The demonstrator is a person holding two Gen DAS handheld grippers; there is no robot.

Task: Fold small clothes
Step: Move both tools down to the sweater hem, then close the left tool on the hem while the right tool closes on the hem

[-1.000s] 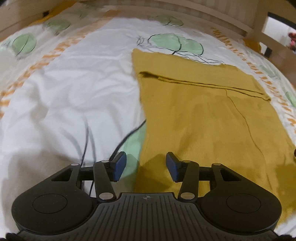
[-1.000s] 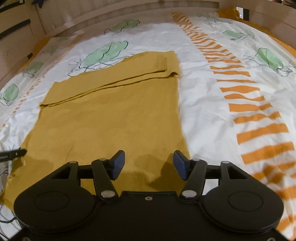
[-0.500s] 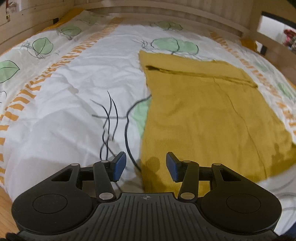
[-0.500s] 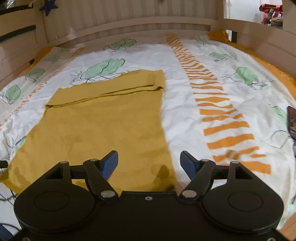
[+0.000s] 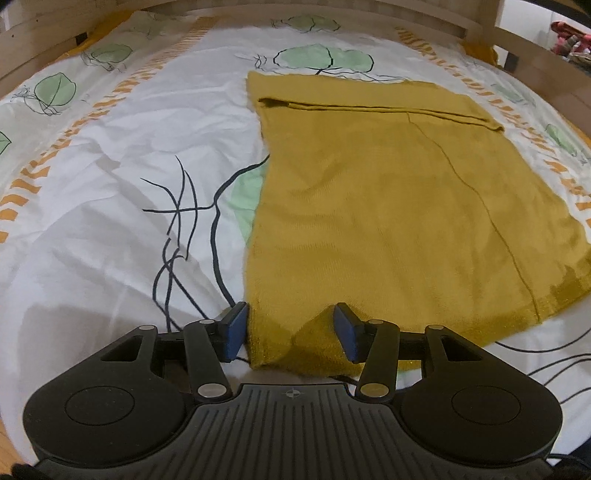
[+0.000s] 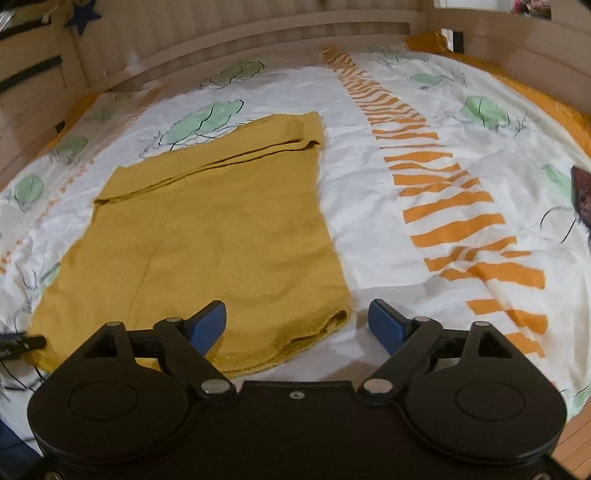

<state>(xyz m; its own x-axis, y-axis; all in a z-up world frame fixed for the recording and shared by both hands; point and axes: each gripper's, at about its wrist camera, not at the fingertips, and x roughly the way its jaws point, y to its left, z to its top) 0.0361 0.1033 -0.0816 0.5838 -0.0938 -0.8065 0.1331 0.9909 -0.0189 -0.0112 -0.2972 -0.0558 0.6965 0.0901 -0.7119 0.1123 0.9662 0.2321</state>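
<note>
A mustard-yellow knit garment (image 5: pixel 388 203) lies flat on the bed, with a folded band across its far end. In the left wrist view its near left corner sits between the pads of my left gripper (image 5: pixel 291 332), which stands open; the pads do not press on the cloth. In the right wrist view the same garment (image 6: pixel 210 240) has its rolled near right corner between the pads of my right gripper (image 6: pixel 297 325). Those jaws are opening wide, the left pad over the cloth and the right pad over bare sheet.
The bed sheet (image 5: pixel 110 166) is white with green leaves and orange stripes (image 6: pixel 443 206). A wooden bed frame (image 6: pixel 221 33) runs around the far side. A dark object (image 6: pixel 581 195) shows at the right edge. A black gripper tip (image 6: pixel 22 341) pokes in by the garment's left corner.
Both grippers have drawn back toward the garment's near hem, so its two near corners now lie between the jaws. The right jaws have spread much wider.
</note>
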